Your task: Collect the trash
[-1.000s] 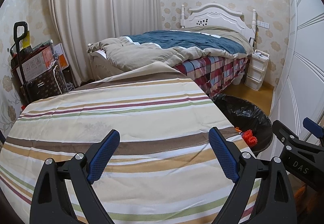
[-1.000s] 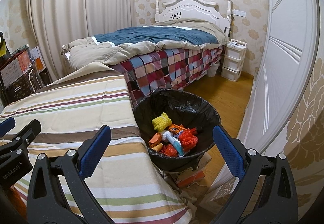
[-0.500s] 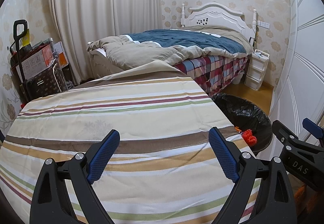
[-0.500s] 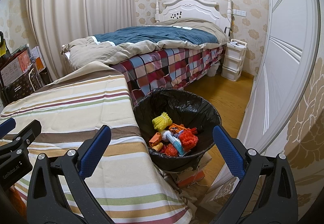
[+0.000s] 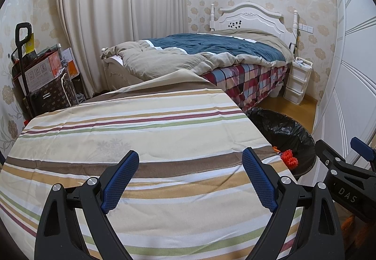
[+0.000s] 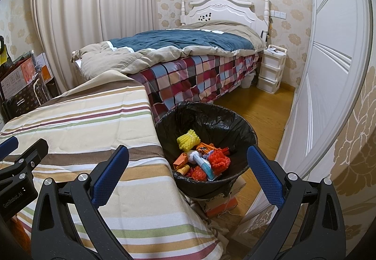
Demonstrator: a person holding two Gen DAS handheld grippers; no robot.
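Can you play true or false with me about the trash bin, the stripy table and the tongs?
1. The trash bin has a black bag in it. True.
2. The bin is empty. False: it holds trash, such as a yellow foam net and an orange foam net.
3. The left tongs are holding a piece of trash. False: they are open with nothing between them.
4. The right tongs are open. True.
5. The bin stands on the striped table. False: it stands beside the table, lower down.
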